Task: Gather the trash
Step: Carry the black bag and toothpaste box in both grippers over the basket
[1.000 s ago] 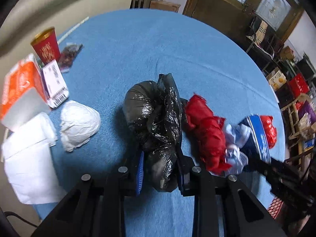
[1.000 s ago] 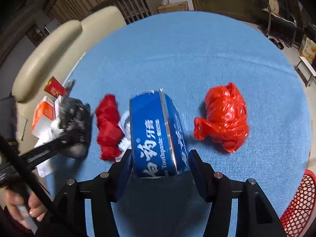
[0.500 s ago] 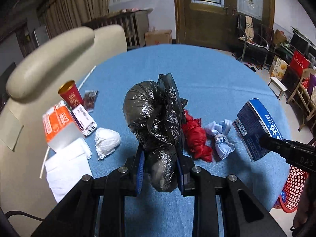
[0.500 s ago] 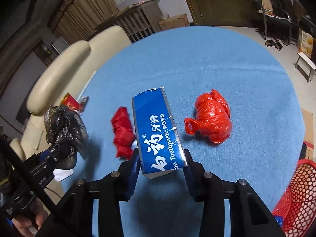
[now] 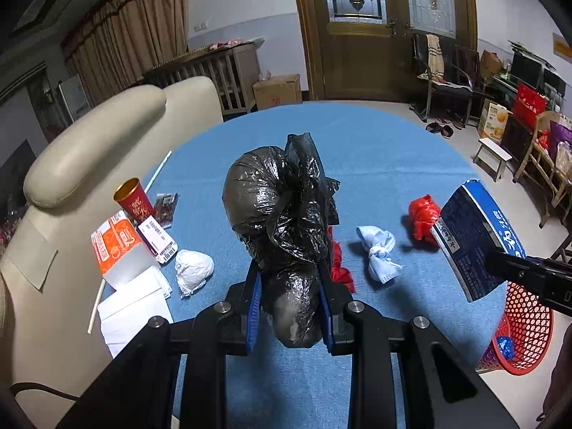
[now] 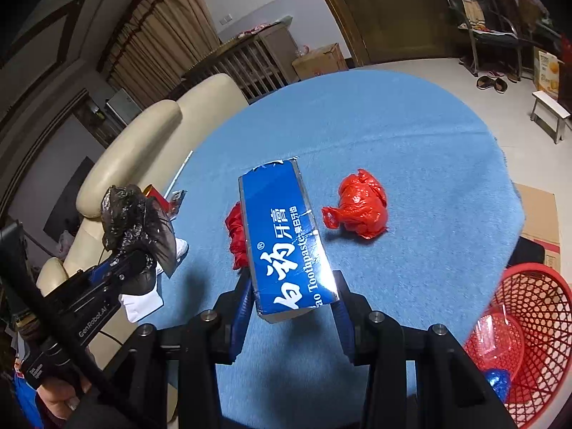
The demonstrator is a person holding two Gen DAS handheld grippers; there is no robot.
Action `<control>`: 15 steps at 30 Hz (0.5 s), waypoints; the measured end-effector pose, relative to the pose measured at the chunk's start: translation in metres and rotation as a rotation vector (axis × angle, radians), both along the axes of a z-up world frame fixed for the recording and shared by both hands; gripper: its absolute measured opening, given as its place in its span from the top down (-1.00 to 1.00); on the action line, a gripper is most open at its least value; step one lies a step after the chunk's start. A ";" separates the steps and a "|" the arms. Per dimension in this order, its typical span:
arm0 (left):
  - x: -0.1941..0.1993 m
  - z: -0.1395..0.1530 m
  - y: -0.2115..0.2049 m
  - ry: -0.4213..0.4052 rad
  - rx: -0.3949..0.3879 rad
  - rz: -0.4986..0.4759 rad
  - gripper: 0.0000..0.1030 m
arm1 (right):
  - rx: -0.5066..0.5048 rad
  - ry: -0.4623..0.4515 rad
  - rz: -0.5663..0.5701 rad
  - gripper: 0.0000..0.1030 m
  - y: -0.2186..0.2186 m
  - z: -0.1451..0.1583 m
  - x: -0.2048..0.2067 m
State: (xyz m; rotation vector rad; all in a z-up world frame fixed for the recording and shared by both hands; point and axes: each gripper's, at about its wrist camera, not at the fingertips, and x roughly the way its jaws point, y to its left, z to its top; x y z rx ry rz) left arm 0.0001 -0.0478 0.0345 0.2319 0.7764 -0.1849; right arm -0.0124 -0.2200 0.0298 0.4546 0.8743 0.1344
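Two loads ride above the tabletop [image 5: 393, 150]: left hand-held gripper [image 5: 290, 302] clamped on a black trash bag [image 5: 282, 211]; right hand-held gripper [image 6: 291, 302] clamped on a toothpaste box [image 6: 286, 239]; red basket [image 6: 529, 336] right of the tabletop.

"Toothpaste" on blue box [image 6: 286, 239]

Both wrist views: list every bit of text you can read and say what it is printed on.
"Toothpaste", partly cut off, beside large white Chinese characters: blue cardboard toothpaste box held in the right gripper.
"GenRobot.AI": black body of the left gripper.
Red paper cup, orange and white carton, white barcode label: print too small to read.
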 end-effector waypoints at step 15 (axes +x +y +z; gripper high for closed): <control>-0.024 0.016 -0.032 -0.052 0.035 -0.066 0.43 | 0.013 -0.029 -0.038 0.14 -0.023 0.004 -0.034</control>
